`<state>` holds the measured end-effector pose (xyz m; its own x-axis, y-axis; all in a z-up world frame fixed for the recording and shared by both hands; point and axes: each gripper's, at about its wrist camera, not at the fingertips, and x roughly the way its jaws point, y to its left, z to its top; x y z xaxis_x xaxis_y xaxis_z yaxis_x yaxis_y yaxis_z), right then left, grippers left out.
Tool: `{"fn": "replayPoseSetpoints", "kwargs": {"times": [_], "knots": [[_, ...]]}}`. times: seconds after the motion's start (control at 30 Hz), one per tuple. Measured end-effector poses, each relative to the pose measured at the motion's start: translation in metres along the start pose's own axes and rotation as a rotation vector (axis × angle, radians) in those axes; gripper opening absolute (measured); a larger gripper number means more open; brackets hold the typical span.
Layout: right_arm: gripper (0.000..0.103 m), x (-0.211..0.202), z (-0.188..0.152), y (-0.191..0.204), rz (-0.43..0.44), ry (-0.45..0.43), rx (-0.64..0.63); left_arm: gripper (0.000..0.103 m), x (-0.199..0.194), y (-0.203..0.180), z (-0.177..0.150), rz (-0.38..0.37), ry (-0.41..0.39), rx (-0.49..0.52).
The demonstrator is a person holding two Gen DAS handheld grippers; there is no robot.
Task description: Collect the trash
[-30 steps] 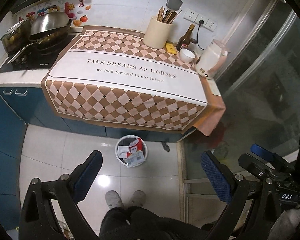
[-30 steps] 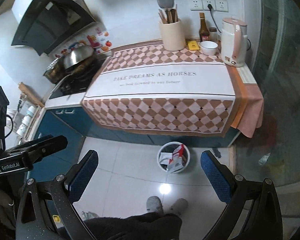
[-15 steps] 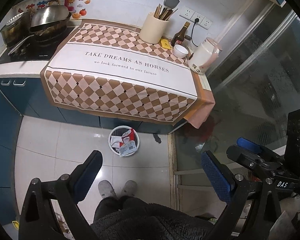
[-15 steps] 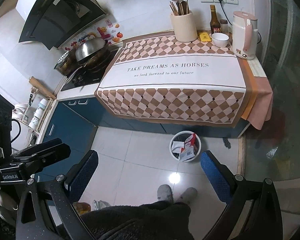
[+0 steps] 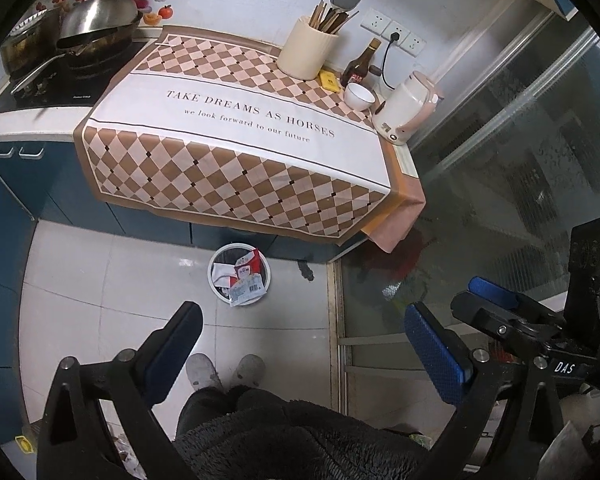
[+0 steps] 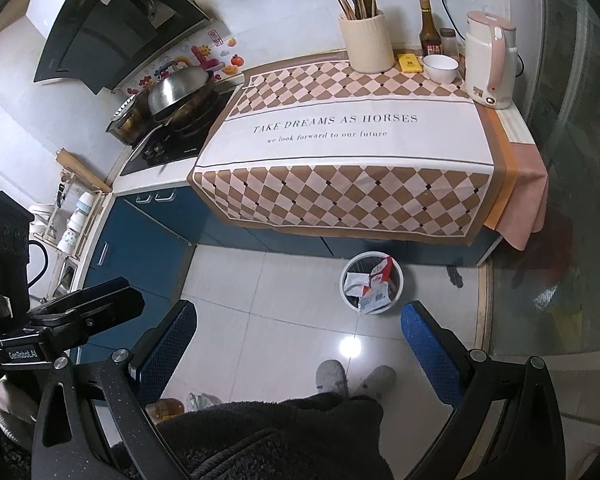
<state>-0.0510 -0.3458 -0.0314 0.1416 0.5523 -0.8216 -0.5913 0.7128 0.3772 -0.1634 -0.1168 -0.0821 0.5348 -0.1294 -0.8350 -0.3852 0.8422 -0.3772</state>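
Left hand-held gripper (image 5: 300, 346): jaws spread wide, nothing between the blue pads. Right hand-held gripper (image 6: 298, 338): jaws likewise spread wide and empty. Both are held high above the floor (image 5: 80, 280), pointing down and forward.

The trash bin (image 5: 239, 274), a small white round pail, stands on the floor ahead of both hand-held grippers, just in front of the blue cabinets (image 5: 8, 200). In the left wrist view it lies ahead of and between the two fingers, nearer the left finger; in the right wrist view (image 6: 371, 283) it lies ahead, nearer the right finger. Wrappers (image 5: 246, 276) in red and white fill the bin, and one hangs over its near rim.

The desk (image 5: 236, 120) lies beyond the bin, covered by a checked cloth printed with text. At its far right edge stand a kettle (image 5: 404, 114), a white bowl (image 5: 359, 96), a brown bottle (image 5: 360, 64) and a cream utensil holder (image 5: 308, 52). A stove with a lidded wok (image 5: 96, 24) lies to the far left.

The person's slippered feet (image 5: 224, 370) stand on the floor below the hand-held grippers.
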Motion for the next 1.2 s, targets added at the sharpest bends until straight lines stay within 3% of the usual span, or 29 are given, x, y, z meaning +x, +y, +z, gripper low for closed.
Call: {"fn": "replayPoseSetpoints", "kwargs": {"times": [1.2], "knots": [[0.103, 0.004, -0.013, -0.012, 0.02, 0.03, 0.027, 0.103, 0.011, -0.007, -0.007, -0.037, 0.018, -0.03]]}}
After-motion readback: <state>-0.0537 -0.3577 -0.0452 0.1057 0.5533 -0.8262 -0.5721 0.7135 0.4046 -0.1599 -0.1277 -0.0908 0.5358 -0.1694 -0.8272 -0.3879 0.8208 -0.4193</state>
